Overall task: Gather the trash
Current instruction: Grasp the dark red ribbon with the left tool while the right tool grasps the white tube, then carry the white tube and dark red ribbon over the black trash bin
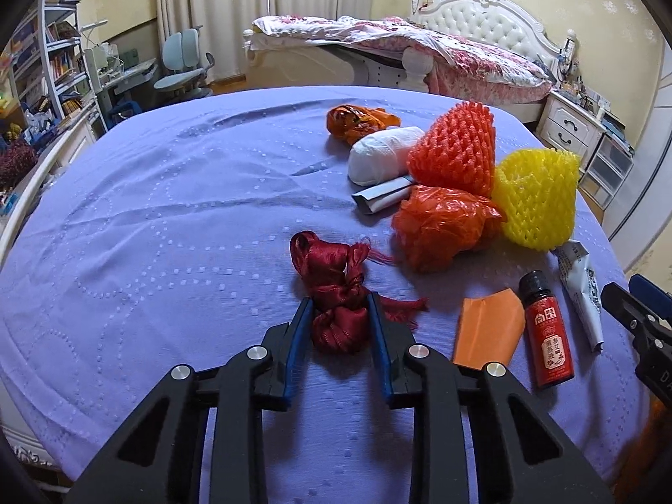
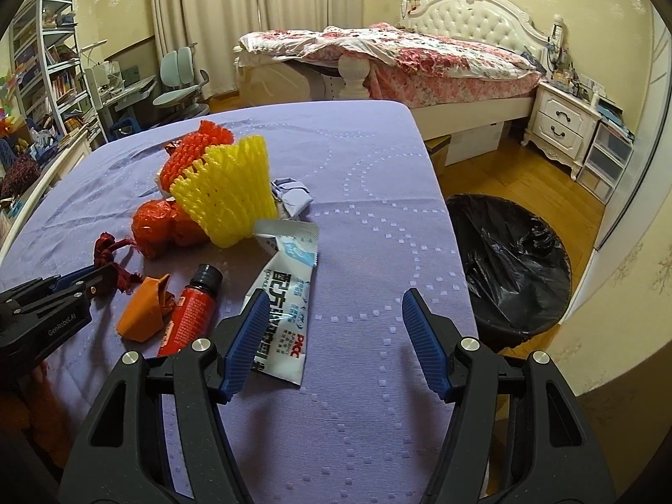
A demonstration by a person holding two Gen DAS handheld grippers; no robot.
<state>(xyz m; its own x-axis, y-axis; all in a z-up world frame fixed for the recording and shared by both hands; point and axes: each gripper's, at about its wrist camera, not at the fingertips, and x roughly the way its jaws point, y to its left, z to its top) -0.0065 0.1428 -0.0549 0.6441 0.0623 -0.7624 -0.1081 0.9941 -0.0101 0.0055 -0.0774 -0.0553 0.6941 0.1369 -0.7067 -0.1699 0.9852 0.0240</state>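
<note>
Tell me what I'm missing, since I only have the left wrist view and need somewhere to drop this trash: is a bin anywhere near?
Observer: Yes. A bin lined with a black bag stands on the floor just past the table's right edge.
Operator: Is the right gripper holding anything?
Observer: No. The right gripper is open; its left finger lies over the white sachet, nothing pinched.
Operator: Anything hidden behind the yellow net?
Observer: A crumpled pale wrapper lies just behind the yellow net.
</note>
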